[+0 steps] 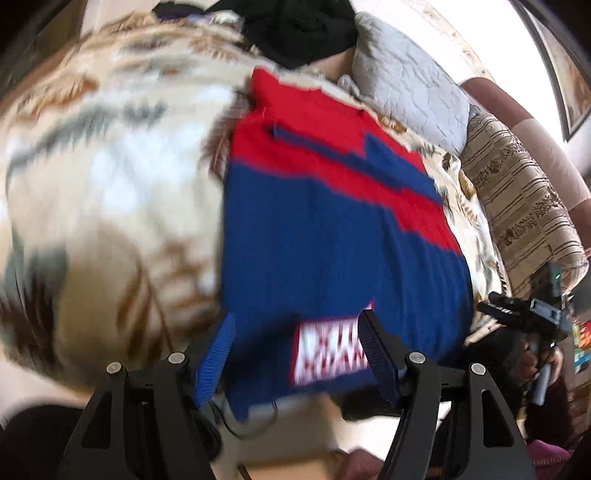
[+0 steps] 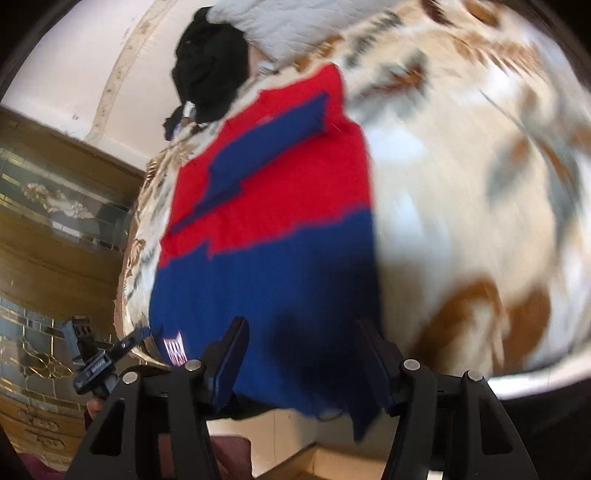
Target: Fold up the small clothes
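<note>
Sweater (image 1: 332,229), red/blue knit, lies flat on the bed w/ the patterned blanket (image 1: 110,177). Blue end nearest you, hem hanging a bit past the mattress edge; red end far, toward the grey pillow (image 1: 406,85). A sleeve looks folded across the red part as a blue strip. White/red patch (image 1: 328,350) sits near the hem.

Your left gripper (image 1: 295,350) is at the hem, jaws apart, fingers either side of the patch area, nothing pinched. Your right gripper (image 2: 303,354) is at the other hem stretch, jaws also apart, cloth between the fingers but not clamped. Both views blurred, so contact w/ the knit is hard to call.

Step in hand, prob.: take the hem at two pts and carry it up over the red half.

- Slide the lower finger under the hanging edge, so you catch all layers.
- Close both together, grip even across the width.
- Lift low, move fwd in parallel, keep the hem straight.
- Risk: knit stretches/sags in the middle; the sleeve may shift.

Black clothing (image 1: 299,29) is piled far off by the pillow, striped cushion (image 1: 524,206) beside the bed: both well apart from the sweater.
</note>
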Motion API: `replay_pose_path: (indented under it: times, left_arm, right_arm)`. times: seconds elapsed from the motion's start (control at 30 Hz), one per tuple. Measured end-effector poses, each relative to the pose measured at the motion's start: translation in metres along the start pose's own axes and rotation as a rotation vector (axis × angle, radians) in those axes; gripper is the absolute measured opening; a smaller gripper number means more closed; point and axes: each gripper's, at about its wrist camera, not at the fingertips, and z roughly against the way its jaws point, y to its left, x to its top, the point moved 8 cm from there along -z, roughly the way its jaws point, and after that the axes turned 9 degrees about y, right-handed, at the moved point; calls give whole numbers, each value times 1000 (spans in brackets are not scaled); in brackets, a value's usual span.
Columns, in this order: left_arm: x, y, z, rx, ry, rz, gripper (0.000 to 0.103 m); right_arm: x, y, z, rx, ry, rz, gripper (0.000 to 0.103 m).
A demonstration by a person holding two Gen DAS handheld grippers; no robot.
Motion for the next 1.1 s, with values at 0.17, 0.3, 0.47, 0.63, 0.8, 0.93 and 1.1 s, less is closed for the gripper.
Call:
replay_pose_path:
  times: [0.17,0.3,0.47,0.63,0.8,0.93,1.1]
  left_arm:
    - [-28,10,-10,-41,43,86,61]
    - [-38,16,-18,-19,70,146,62]
    - [-53,23,-43,19,206,212,72]
    - [-52,33,-39,-19,154,274,71]
    - [-47,35,-29,9,116,246,58]
    - [-48,37,-45,41,169,267,79]
    - [-50,30,-57,-38,182,264,66]
  right_arm:
    - [-26,-13,-23,-11,37,-52,65]
    - [-34,-16,-48,-89,85,-96,64]
    - [-40,-11,-56,-140,113,-101,42]
    - [-43,-4,-48,-137,102,-84,19]
    - [-45,-7,-48,-145,112,-79,24]
    - [-50,-16,-61,-200,174,-133,73]
    - [-50,-10,-67,-83,158,-112,49]
